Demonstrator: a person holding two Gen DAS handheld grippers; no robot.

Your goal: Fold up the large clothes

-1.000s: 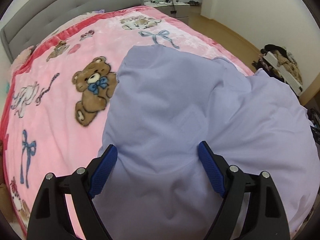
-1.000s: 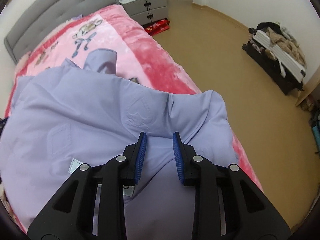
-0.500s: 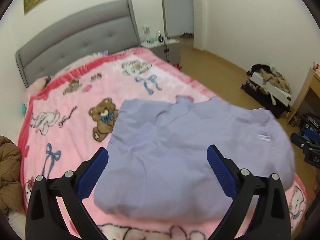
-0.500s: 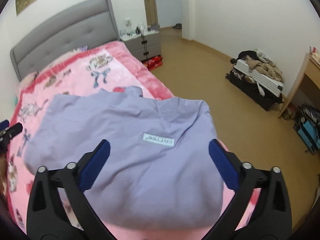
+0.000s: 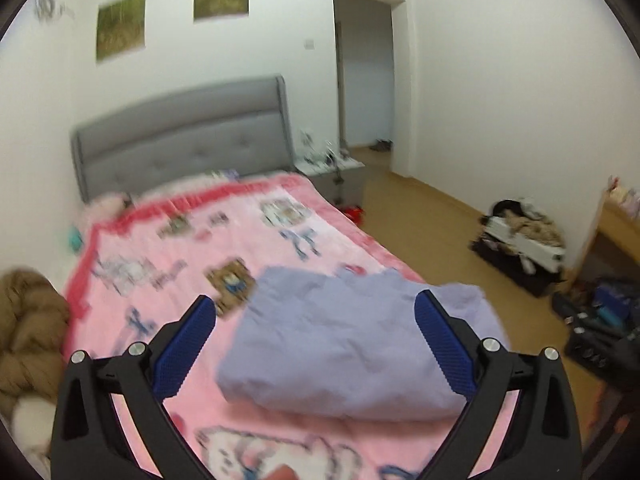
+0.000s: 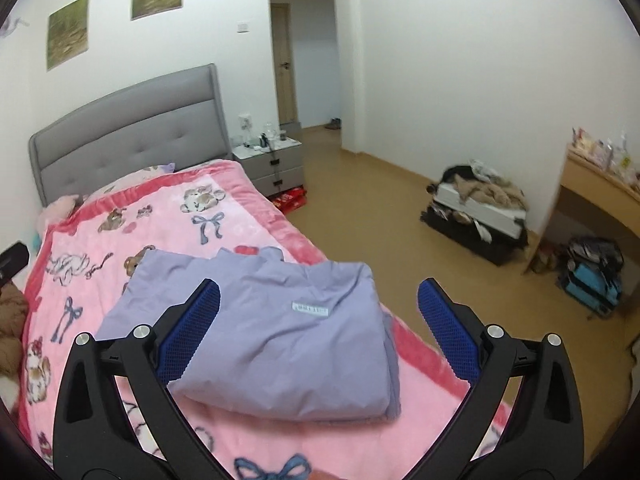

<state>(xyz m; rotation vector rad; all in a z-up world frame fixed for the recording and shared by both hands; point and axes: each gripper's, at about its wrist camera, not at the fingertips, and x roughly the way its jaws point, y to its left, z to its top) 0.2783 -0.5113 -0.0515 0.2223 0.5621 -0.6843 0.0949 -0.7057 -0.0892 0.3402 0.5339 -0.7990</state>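
Observation:
A lilac garment lies folded into a thick rectangle near the foot of the bed, a small white label on its top. It rests on a pink blanket printed with bears and bows. My right gripper hovers above and short of the garment, jaws wide open and empty. The left wrist view is blurred; there the lilac garment lies on the pink blanket, and my left gripper is also wide open with nothing between its blue pads, clear of the cloth.
A grey headboard and a nightstand stand at the far end. A brown coat lies at the bed's left edge. An open suitcase with clothes, a wooden desk and bags stand on the floor to the right.
Both grippers have let go of the lilac garment, opened wide and drawn up and back from it. The garment now lies folded on the blanket, and more of the room shows.

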